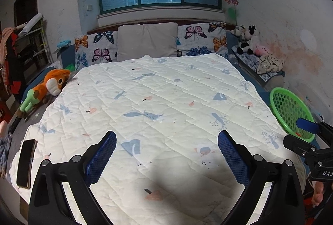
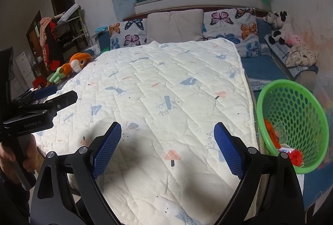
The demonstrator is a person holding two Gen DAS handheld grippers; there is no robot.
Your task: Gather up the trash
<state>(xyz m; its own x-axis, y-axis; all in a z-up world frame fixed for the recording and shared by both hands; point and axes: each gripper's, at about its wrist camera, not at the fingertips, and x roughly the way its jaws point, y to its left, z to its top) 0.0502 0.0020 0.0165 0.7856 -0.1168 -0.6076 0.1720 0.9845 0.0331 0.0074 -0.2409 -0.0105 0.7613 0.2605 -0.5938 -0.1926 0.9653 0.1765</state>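
**Quilt looks clear; scraps sit in the basket**

At far left a dark phone [image 1: 26, 163] lies on the quilt [image 1: 158, 100] edge, and an orange plush toy [image 1: 50, 84] rests beside the quilt's left side. Neither reads as trash, so both are best left alone.

The left gripper [image 1: 166, 160] hangs over the near middle of the quilt, tongs wide, nothing between them. The right gripper [image 2: 167, 149] sits just to its right, also over the quilt, tongs wide and empty.

No loose scrap shows on the quilt in either view; the small marks are its print, as far as I can tell.

At right, just off the quilt's edge, a green basket [image 2: 268, 100] stands tipped toward the bed. Inside it lie the trash [image 2: 291, 154]: orange-red scraps and a small wrapper, low against the near wall.

My read is that collecting is close to done. To finish well, sweep both cameras slowly over the quilt's edges and the blue bedding [image 2: 262, 64] beyond. If a piece turns up, come down over it with tongs wide, pinch without catching quilt fabric, and release low inside the basket so the tipped basket does not spill.
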